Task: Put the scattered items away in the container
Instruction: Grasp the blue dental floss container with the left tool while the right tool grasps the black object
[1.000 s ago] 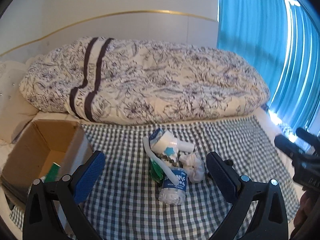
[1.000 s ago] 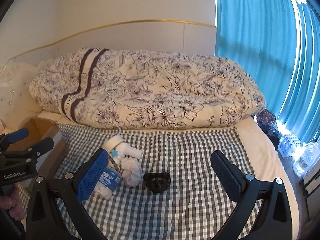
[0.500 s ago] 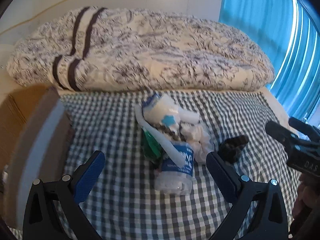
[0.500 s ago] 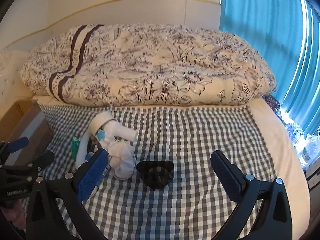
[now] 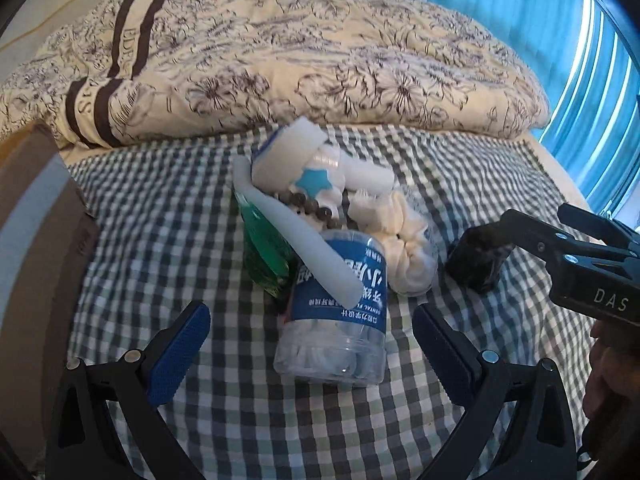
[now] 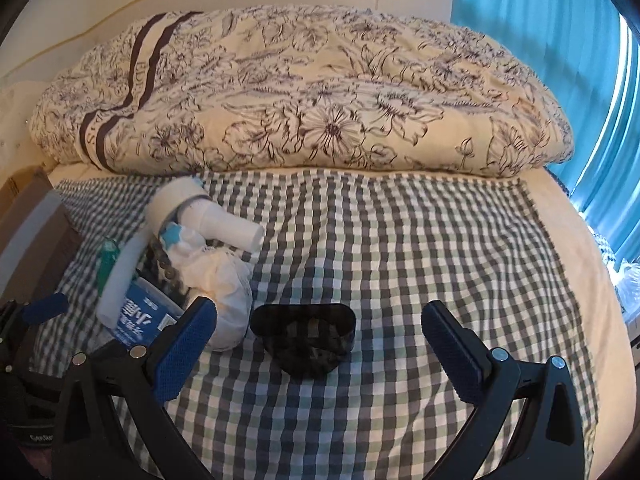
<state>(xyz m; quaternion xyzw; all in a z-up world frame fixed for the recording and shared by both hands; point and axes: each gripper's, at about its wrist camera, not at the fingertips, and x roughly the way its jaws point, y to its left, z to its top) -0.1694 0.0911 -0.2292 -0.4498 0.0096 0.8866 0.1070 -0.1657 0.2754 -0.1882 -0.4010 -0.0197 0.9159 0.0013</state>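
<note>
Left claw (image 5: 311,340): jaws spread wide apart, holding nothing; the blue pads flank the near end of the jar without touching it
Jar (image 5: 335,312): left view; clear plastic with a blue label, lying on its side on the checked cloth (image 5: 160,216), white bits inside
White stick (image 5: 296,236): long and pale, slanting across the top of the jar
Green bottle (image 5: 264,252): just left of the jar, partly under the stick
White pipe piece (image 5: 308,160): at the far end of the pile, a blue star shape on its front
Beads (image 5: 316,210): dark string lying between the pipe piece and the jar
White scrunchie (image 5: 404,240): right of the jar, touching it
Black scrunchie (image 5: 476,260): right of the pile, apart from it; the other claw's tip is at it
Box (image 5: 36,240): brown cardboard at the left edge, blurred, beside the cloth
Quilt (image 5: 280,52): flowered, heaped behind the cloth
Curtain (image 5: 520,4): blue, far right

Right claw (image 6: 319,338): jaws wide apart, gripping nothing; the black scrunchie (image 6: 306,340) lies on the cloth between the two pads, clear of both
Pile, right view: jar (image 6: 136,320), white scrunchie (image 6: 224,292) and pipe piece (image 6: 200,216) lie left of the black scrunchie
Box, right view: a corner (image 6: 28,224) at the far left edge
</note>
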